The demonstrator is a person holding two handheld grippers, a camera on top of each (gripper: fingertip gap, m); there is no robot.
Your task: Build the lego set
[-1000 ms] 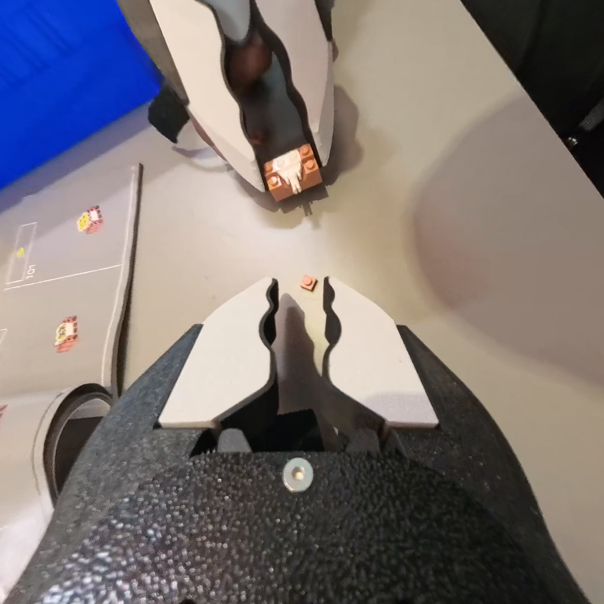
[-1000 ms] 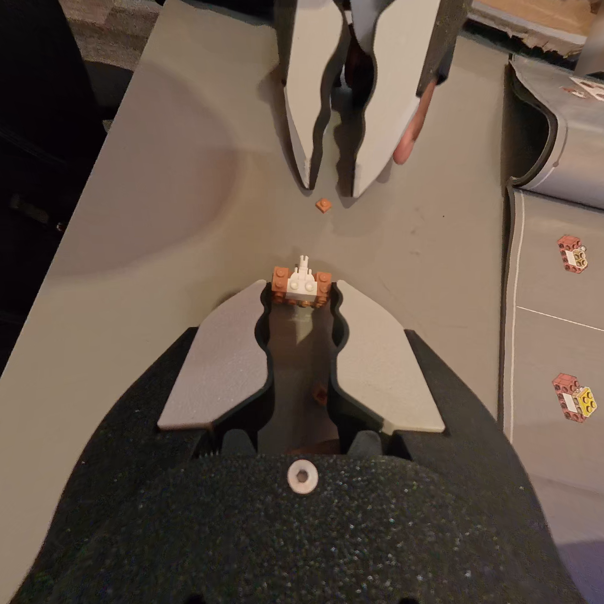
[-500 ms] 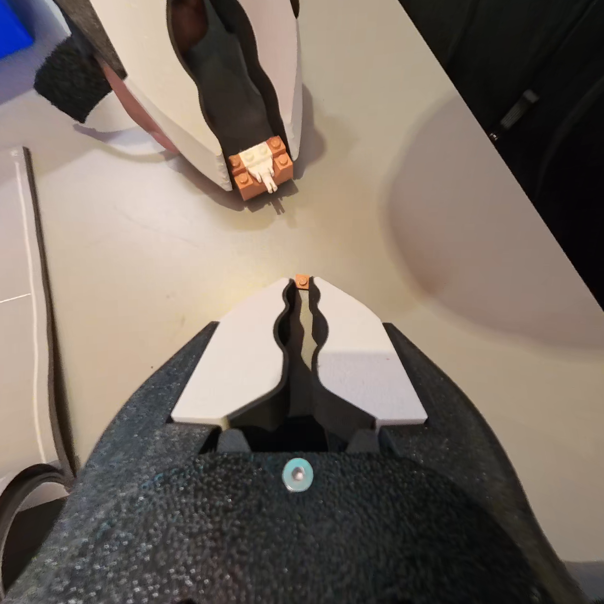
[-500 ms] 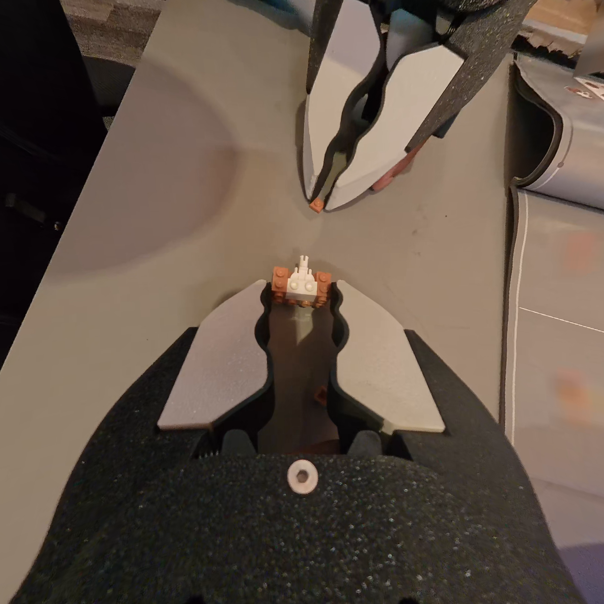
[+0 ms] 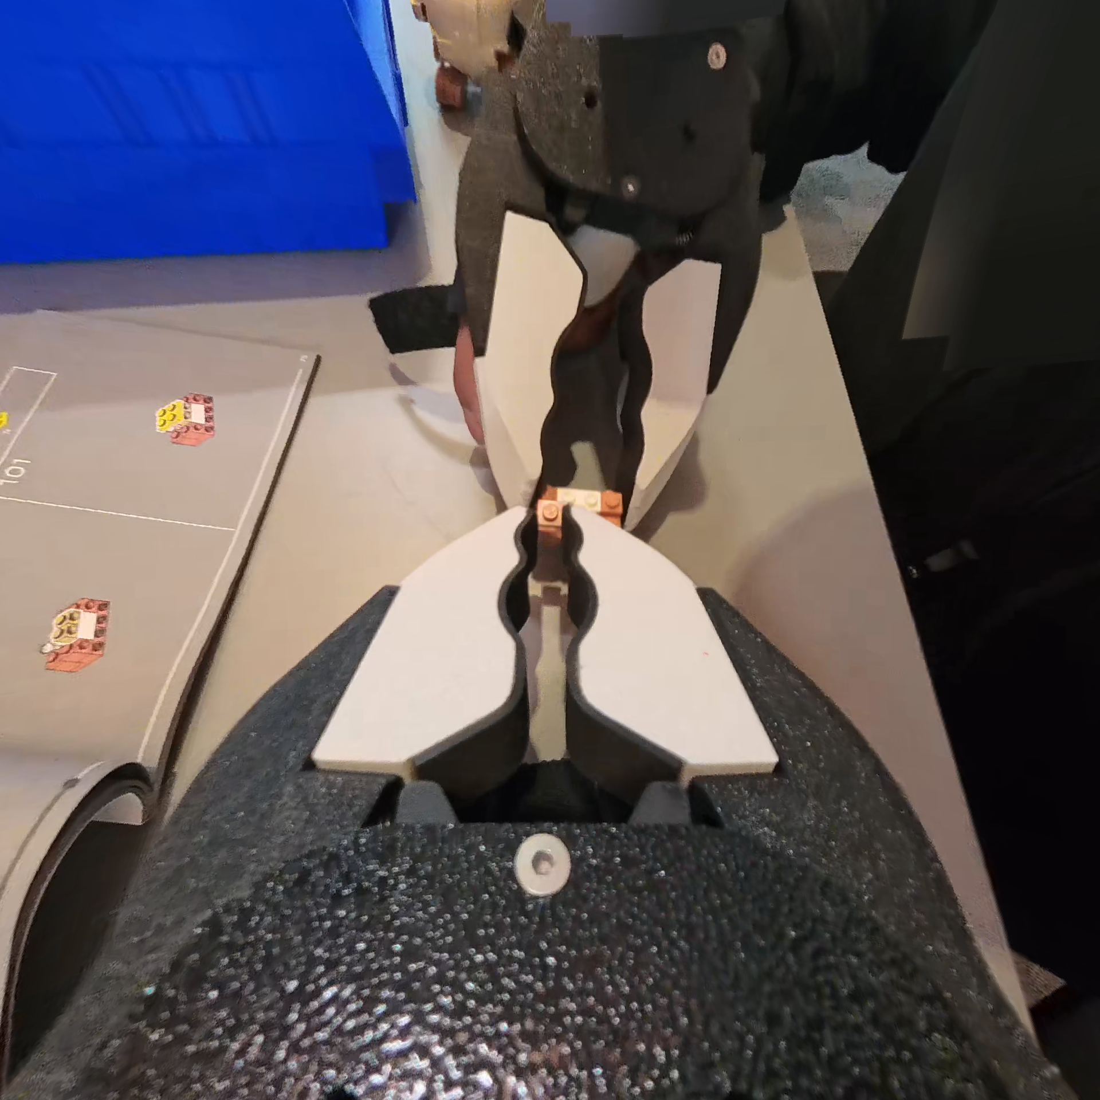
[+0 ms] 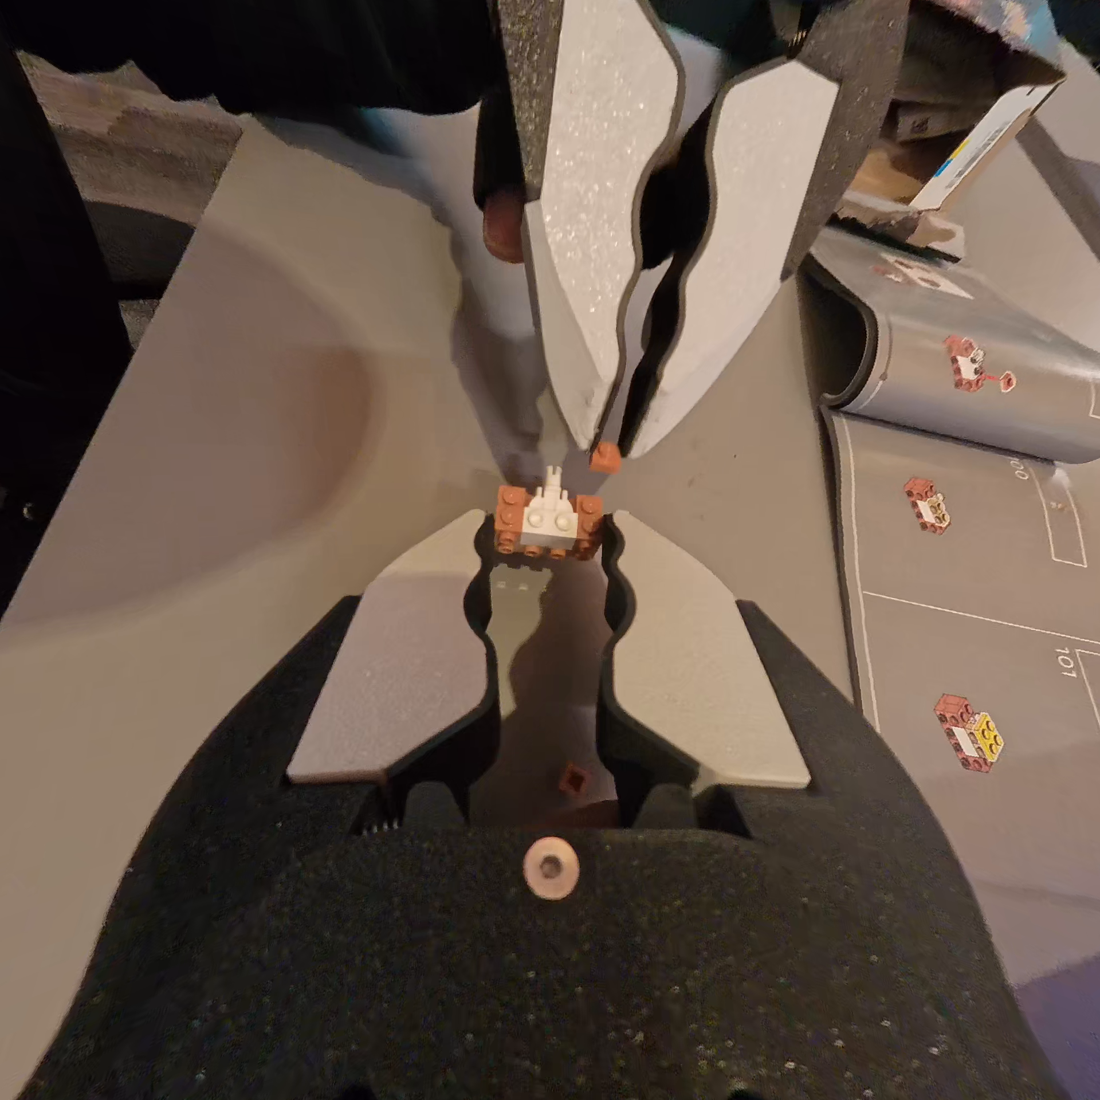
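Grainy matt black plastic on left gripper (image 5: 550, 516) and right gripper (image 6: 547, 527) bodies; smooth matt pale-grey finger plates (image 5: 452, 649) edged in black rubbery foam. Glossy moulded plastic on small brown stud piece (image 5: 549, 513) and brown-and-white brick assembly (image 6: 547, 521). Smooth matt grey table (image 6: 268, 416). Satin printed booklet pages (image 6: 964, 595). Glossy blue plastic bin (image 5: 178, 131). Shiny metal screw (image 5: 541, 863).

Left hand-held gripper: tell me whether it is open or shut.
Shut. The left hand-held gripper pinches a small brown one-stud brick at its fingertips, lifted off the table.
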